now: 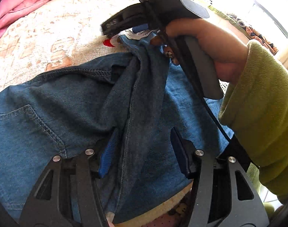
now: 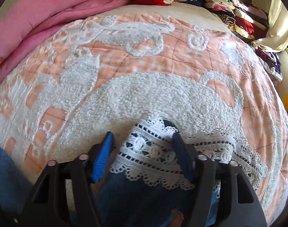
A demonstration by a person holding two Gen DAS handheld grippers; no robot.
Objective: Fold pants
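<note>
2 grippers are mine, 1 in each hand, and both point down at the pants (image 1: pixel 72 102), a pair of blue denim jeans spread on the bed (image 2: pixel 136 87), whose cover is peach with a fluffy white pattern.

My left gripper (image 1: pixel 142 151) sits over the seat of the jeans, its jaws parted on either side of a raised ridge of denim where a stitched seam runs. The blue pads stand just beside the fold, and I cannot tell that they press on it, so I call these jaws released. A back pocket lies to the left of them.

My right gripper (image 2: pixel 142 149) is at the far end of a leg, where a white lace trim (image 2: pixel 155 151) edges the hem. Its jaws straddle the lace with a gap left on the left side, so nothing is grasped there either. From the left wrist view I see my right hand (image 1: pixel 210 49), in a green sleeve (image 1: pixel 261 102), holding the handle.

A pink quilt (image 2: pixel 49 13) and piled clothes (image 2: pixel 234 15) lie at the far edge of the bed.
</note>
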